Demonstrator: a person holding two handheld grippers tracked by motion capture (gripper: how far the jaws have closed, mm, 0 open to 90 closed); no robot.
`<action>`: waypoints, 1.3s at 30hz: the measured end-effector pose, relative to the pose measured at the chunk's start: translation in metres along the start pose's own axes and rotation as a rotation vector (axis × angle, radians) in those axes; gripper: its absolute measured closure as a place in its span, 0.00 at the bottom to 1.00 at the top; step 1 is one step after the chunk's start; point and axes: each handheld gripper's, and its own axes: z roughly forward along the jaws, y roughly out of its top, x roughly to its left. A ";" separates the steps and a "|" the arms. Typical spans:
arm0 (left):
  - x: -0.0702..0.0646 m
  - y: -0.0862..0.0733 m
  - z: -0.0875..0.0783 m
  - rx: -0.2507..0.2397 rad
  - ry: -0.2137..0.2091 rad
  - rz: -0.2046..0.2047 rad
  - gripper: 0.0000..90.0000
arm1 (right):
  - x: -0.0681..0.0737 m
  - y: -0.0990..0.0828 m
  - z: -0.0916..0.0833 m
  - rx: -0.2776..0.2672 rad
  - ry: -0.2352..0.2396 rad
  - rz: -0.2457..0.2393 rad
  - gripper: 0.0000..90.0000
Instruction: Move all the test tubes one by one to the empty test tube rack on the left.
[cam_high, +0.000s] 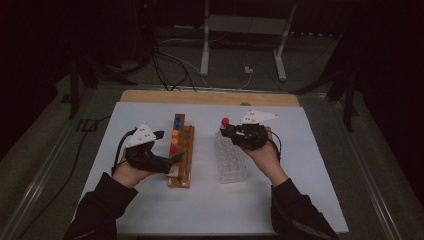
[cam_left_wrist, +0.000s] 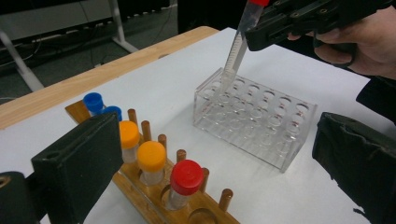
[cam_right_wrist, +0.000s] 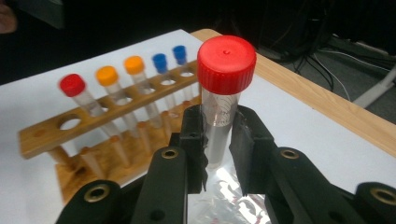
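Note:
My right gripper (cam_right_wrist: 219, 135) is shut on a clear tube with a red cap (cam_right_wrist: 226, 63). In the left gripper view that tube (cam_left_wrist: 238, 44) hangs tilted, its lower end at a far corner hole of the clear acrylic rack (cam_left_wrist: 254, 121). I cannot tell if the tip is inside the hole. The wooden rack (cam_left_wrist: 140, 196) carries two blue-capped tubes (cam_left_wrist: 93, 101), two orange-capped tubes (cam_left_wrist: 151, 156) and a red-capped tube (cam_left_wrist: 186, 176). My left gripper (cam_high: 171, 145) stands open at the wooden rack's near end, jaws wide apart and gripping nothing. In the high view the right gripper (cam_high: 225, 131) sits over the clear rack's far end.
Both racks (cam_high: 181, 150) (cam_high: 231, 160) stand side by side on a white sheet (cam_high: 300, 200) over a wooden tabletop (cam_high: 210, 97). One hole at the wooden rack's near end (cam_right_wrist: 70, 123) is vacant. Cables and a metal stand's legs (cam_high: 205, 55) lie on the floor beyond the table.

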 end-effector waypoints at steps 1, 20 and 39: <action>-0.001 0.000 0.000 0.000 -0.002 -0.002 0.03 | 0.002 0.000 -0.001 -0.001 0.004 0.000 0.83; -0.018 0.007 0.000 -0.025 -0.101 0.039 0.03 | 0.048 -0.019 -0.002 0.052 0.098 -0.034 0.83; -0.047 0.012 0.018 -0.041 -0.194 0.097 0.13 | 0.073 -0.032 0.002 0.102 0.162 -0.054 0.83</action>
